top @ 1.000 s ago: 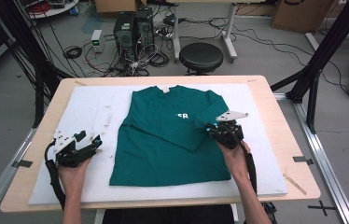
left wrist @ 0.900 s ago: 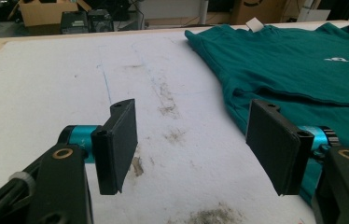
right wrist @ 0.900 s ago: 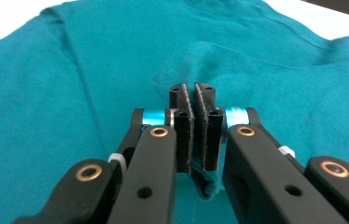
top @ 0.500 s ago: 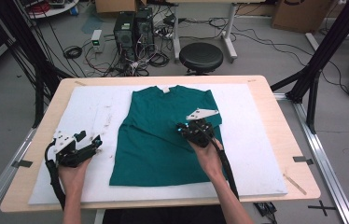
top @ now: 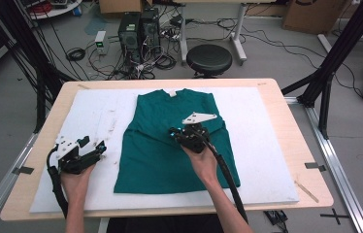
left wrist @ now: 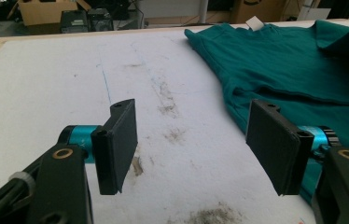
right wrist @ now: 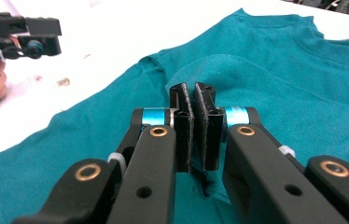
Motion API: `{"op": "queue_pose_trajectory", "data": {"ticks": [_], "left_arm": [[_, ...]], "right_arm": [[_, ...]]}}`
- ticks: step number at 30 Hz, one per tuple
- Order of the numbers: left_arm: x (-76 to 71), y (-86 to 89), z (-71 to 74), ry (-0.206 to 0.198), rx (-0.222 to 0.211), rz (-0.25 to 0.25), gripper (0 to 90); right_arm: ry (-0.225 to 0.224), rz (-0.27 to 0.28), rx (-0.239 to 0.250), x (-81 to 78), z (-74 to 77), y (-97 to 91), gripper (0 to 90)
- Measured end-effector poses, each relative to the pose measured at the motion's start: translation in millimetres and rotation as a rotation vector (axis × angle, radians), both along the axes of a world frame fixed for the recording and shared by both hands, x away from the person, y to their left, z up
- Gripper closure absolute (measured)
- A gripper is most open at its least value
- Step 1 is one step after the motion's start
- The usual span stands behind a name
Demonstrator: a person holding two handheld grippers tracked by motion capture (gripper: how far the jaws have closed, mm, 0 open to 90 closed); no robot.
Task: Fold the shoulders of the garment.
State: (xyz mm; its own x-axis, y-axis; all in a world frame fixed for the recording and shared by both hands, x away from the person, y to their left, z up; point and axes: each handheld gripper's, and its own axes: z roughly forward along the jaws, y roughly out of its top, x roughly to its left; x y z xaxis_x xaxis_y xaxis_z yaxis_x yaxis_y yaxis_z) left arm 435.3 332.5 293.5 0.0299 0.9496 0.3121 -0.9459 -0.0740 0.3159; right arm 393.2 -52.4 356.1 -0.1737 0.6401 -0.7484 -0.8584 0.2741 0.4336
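We see bare white mat (top: 97, 116) open left of the green shirt (top: 165, 160). Right of it the mat also lies free. Its far strip seems clear too.

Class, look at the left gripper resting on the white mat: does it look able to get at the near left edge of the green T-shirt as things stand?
Probably yes. The left gripper has open jaws, and bare white mat separates it from the green T-shirt.

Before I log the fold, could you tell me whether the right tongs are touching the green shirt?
Touching: in the right gripper view, the right tongs pinch a fold of the green shirt.
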Motion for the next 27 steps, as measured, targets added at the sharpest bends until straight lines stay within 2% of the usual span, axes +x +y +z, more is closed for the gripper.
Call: {"op": "queue_pose_trajectory", "data": {"ticks": [7, 15, 19, 20, 21, 22, 23, 24, 25, 27], "left_arm": [[0.0, -0.3, 0.2, 0.004, 0.001, 0.004, 34.0], [-0.1, -0.6, 0.5, 0.006, -0.001, 0.008, 34.0], [-0.1, -0.6, 0.7, 0.007, 0.002, 0.013, 34.2], [-0.1, -0.7, 0.7, 0.008, 0.002, 0.012, 34.2], [-0.2, -0.6, 0.7, 0.008, 0.002, 0.012, 34.2], [-0.1, -0.5, 0.7, 0.007, 0.001, 0.011, 34.2], [-0.1, -0.4, 0.7, 0.007, 0.001, 0.011, 34.2], [-0.1, -0.5, 0.7, 0.007, 0.001, 0.011, 34.2], [-0.1, -0.6, 0.8, 0.007, 0.001, 0.01, 34.2], [-0.2, -0.6, 0.7, 0.007, 0.002, 0.012, 34.2]], "right_arm": [[0.015, 0.042, -0.019, 5.3, 0.9, 10.4, 87.2], [0.03, 0.054, -0.035, 7.3, 1.2, 13.5, 87.2], [0.045, 0.084, -0.061, 7.7, 2.2, 13.2, 85.4], [0.05, 0.097, -0.072, 7.5, 2.5, 12.6, 78.7], [0.05, 0.11, -0.075, 7.4, 2.7, 12.5, 65.8], [0.048, 0.114, -0.058, 7.0, 2.7, 12.2, 56.0], [0.057, 0.114, -0.061, 7.0, 2.9, 11.4, 54.8], [0.06, 0.109, -0.06, 6.9, 3.4, 10.6, 48.8], [0.061, 0.095, -0.054, 7.0, 3.5, 10.6, 41.5], [0.066, 0.052, -0.035, 8.1, 4.1, 10.1, 35.6]]}}
